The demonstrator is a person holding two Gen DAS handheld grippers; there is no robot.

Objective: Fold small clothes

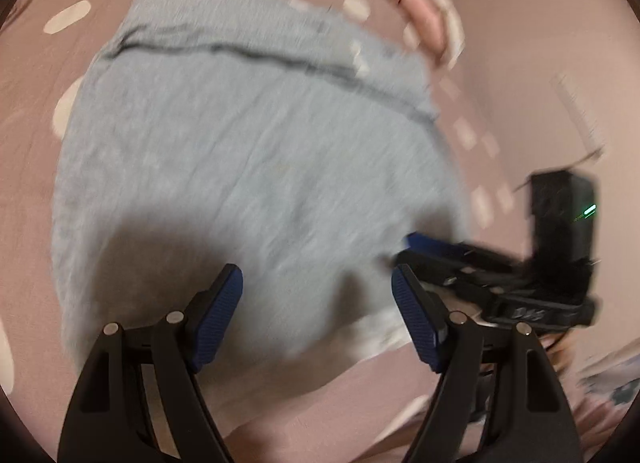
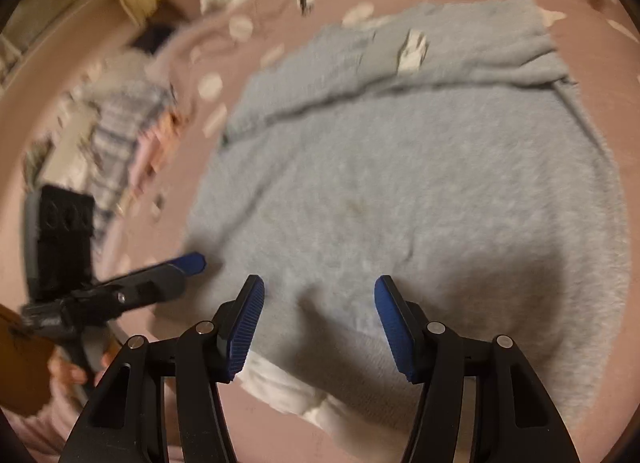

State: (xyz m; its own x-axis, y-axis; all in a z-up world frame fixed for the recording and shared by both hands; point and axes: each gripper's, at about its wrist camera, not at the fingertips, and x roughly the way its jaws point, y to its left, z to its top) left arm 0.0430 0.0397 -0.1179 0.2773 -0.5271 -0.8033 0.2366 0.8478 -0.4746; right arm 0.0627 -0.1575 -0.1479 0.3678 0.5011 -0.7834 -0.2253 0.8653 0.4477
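Grey garment point(image 1: 248, 151) lies flat on the pink dotted bedsheet point(image 1: 520, 75), far edge folded over w/ label up. Looks soft, light, floppy, prob. slides easily. Left gripper point(image 1: 316, 303) & right gripper point(image 2: 319, 315) both spread wide, holding nothing, above near hem. Best pinch near corners, white lining incl.

Garment point(image 1: 240, 151): light grey-blue, dark seam stripe, white under-layer at hem. Bed sheet point(image 1: 520, 63): dusty pink, cream polka dots. Tool pads point(image 2: 246, 327): blue, ribbed; arms black.
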